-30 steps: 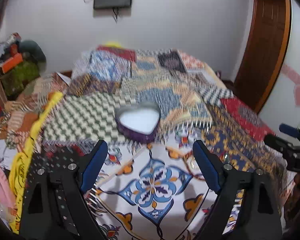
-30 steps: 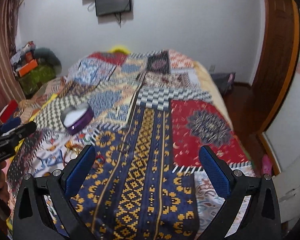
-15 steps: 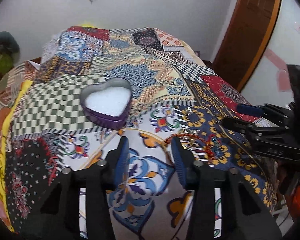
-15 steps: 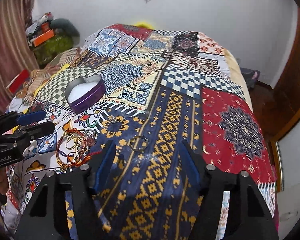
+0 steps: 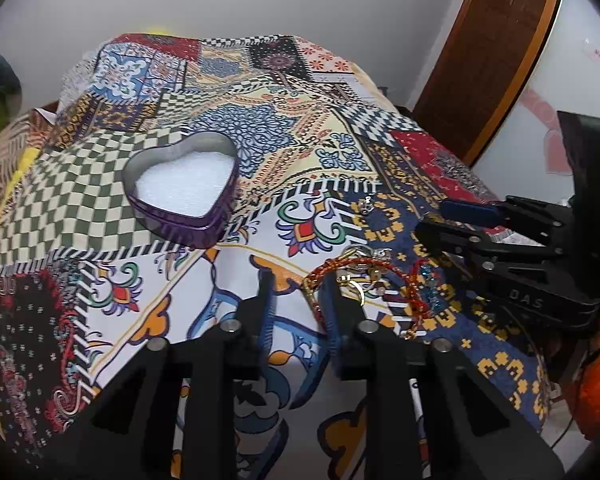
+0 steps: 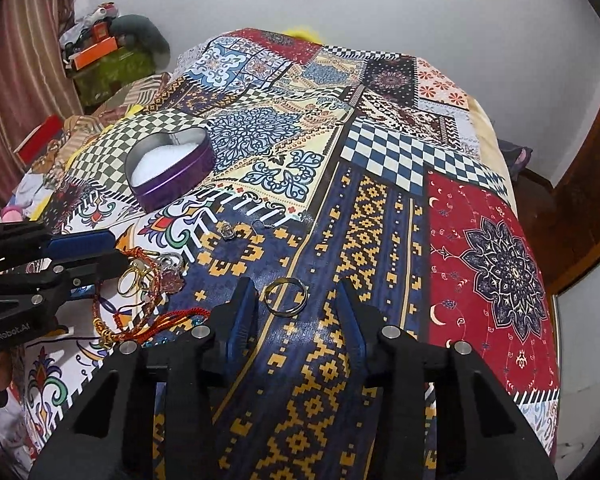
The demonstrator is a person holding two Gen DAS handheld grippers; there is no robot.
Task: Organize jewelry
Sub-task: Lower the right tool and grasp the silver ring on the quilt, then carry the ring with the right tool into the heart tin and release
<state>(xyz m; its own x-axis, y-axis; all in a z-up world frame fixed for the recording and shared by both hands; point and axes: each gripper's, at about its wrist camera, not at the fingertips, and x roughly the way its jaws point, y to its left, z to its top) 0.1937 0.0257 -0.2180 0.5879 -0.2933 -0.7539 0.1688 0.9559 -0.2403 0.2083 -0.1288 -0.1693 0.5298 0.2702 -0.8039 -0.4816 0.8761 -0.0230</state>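
Right gripper (image 6: 296,304): jaws parted, clasping nothing, low over the patchwork bedspread (image 6: 380,208).
Thin gold ring (image 6: 286,297): lies flat on the navy-and-yellow patch, between the right jaws, nearer the left one; whether it touches that jaw cannot be told.
Left gripper (image 5: 296,300): jaws narrowed to a slim gap with nothing between them, tips at the near edge of the jewelry heap.
Tangle of red cord bracelets, gold rings and beads (image 5: 364,276): just ahead and right of the left jaws, one red loop curving around the right jaw's tip.
Small silver charm (image 5: 366,205): lies apart, beyond the heap.
Purple heart-shaped tin with white lining (image 5: 184,190): open, far ahead and left of the left jaws, on the green checked patch.
Writing: "GenRobot.AI" on the left gripper's side in the right wrist view; "DAS" on the right gripper's body in the left wrist view, the rest cut off.
Hard to make out: the heap's separate pieces overlap; blue beads lie partly under the cords.
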